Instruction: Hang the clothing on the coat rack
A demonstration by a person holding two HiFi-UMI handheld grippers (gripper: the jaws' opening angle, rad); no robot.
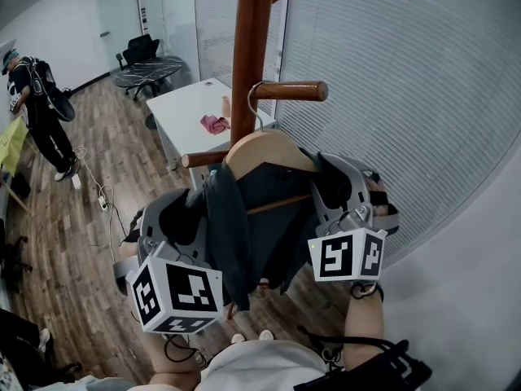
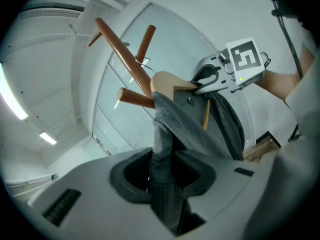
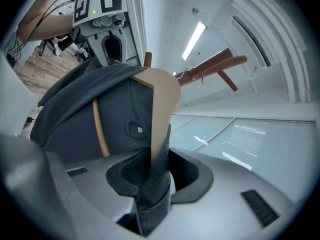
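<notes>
Left hand-held gripper (image 2: 162,176): closed on a fold of the dark grey garment (image 1: 260,218), which runs up from between my jaws to the hanger's left shoulder.

Garment: draped over the wooden hanger (image 1: 269,149), held up against the coat rack (image 1: 248,39), just under its upper peg (image 1: 293,90) and clear of the floor.

Hook (image 1: 254,104): the hanger's wire hook rises to the peg close to the pole (whether it already bears weight there I cannot tell).

Right hand-held gripper (image 3: 152,184): clamped on the hanger's right end, pinching wood and cloth together.

Step in hand: seating the hook on the peg, as I judge it.

Doing it well: I should hold both ends level so the hook does not twist off, lower until the wire sits snug in the crook near the pole, and feel the load pass to the peg. I would let the cloth go on the left first, then the wooden end, so the garment does not slide off the shoulder.

Long axis: the hanger runs from my left jaws to my right, roughly level, crosswise to the pole.

Pointing: hook up toward the peg, garment hanging straight down below.
</notes>
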